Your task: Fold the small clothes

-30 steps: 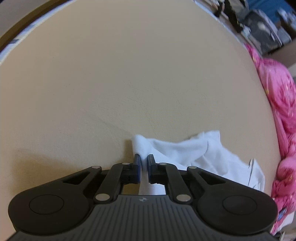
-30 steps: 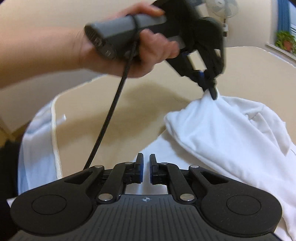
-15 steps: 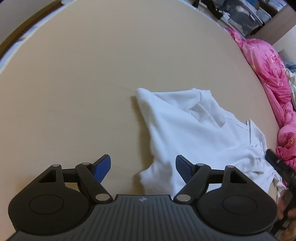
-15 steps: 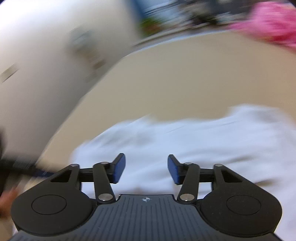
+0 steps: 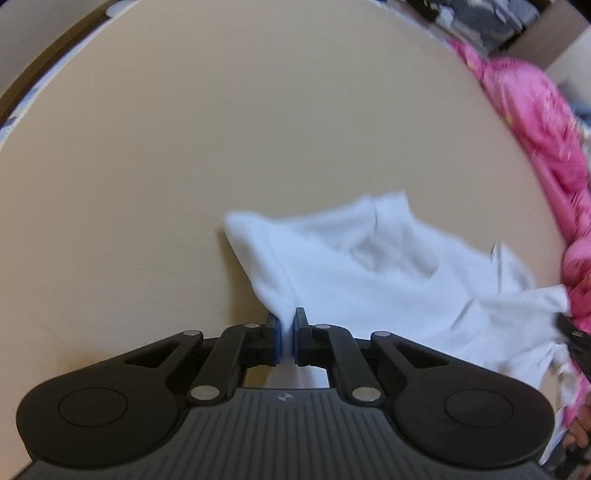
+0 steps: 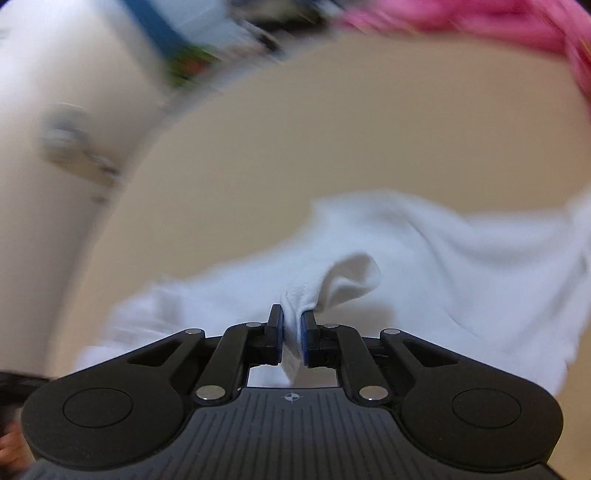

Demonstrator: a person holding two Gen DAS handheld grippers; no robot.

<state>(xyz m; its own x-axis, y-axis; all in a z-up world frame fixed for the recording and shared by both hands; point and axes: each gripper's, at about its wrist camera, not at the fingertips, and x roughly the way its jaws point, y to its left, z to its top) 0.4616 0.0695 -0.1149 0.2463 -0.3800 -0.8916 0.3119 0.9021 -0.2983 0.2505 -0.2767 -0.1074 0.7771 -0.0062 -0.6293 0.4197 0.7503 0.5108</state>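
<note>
A small white garment (image 5: 369, 266) lies crumpled on a beige surface (image 5: 221, 129). My left gripper (image 5: 287, 325) is shut on a pinched fold at the garment's near left edge. In the right wrist view the same white garment (image 6: 443, 258) spreads across the beige surface (image 6: 332, 129), blurred by motion. My right gripper (image 6: 293, 325) is shut on a raised fold of its cloth. The tip of the right gripper (image 5: 570, 332) shows at the right edge of the left wrist view, at the garment's far side.
A pink quilt (image 5: 535, 122) lies bunched along the right side of the surface and shows at the top right of the right wrist view (image 6: 480, 18). Dark clutter (image 5: 480, 18) sits beyond the far edge. A white wall (image 6: 55, 110) stands at the left.
Half a second ago both grippers were open over the garment. Now both have closed on folds of the white cloth, the left having let go of its earlier grip in between.
</note>
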